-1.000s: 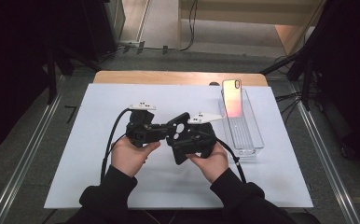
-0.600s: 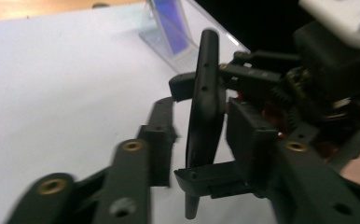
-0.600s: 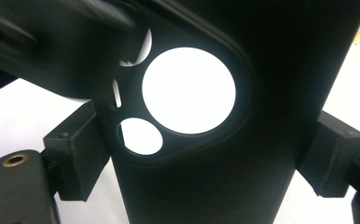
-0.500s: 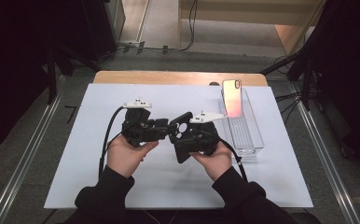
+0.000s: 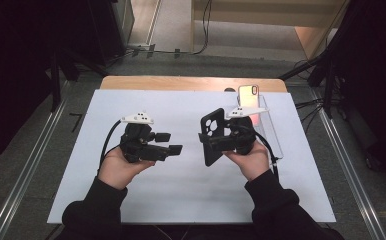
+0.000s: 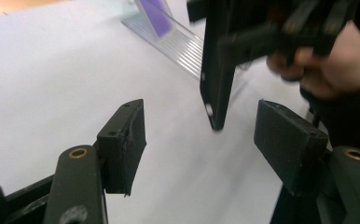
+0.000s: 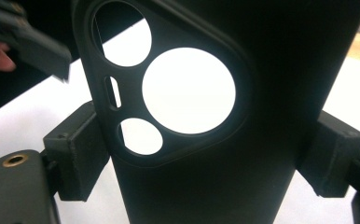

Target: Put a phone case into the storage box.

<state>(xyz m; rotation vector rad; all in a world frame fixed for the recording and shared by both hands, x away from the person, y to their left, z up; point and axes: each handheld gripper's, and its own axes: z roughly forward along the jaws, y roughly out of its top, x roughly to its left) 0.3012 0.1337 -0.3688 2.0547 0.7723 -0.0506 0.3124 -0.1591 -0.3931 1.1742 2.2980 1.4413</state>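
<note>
A black phone case (image 5: 212,136) with a camera cut-out stands upright above the white mat, and my right gripper (image 5: 221,140) is shut on it. In the right gripper view both pads (image 7: 78,150) press the sides of the case (image 7: 225,140), whose camera holes face the lens. My left gripper (image 5: 171,142) is open and points right, a short gap from the case. In the left gripper view its jaws stand wide apart around nothing, with the case's edge (image 6: 217,70) beyond them. A phone (image 5: 248,96) leans in a clear tray (image 5: 270,132) at the back right.
A white mat (image 5: 181,200) covers the table, with a wooden edge (image 5: 181,83) at the back. The clear tray (image 6: 180,44) with the phone (image 6: 152,10) lies just behind my right hand. Metal rails run along both sides of the table.
The two grippers were close together at the case. The left one has drawn away to the left and stands open; the right one has carried the case slightly right and turned it upright.
</note>
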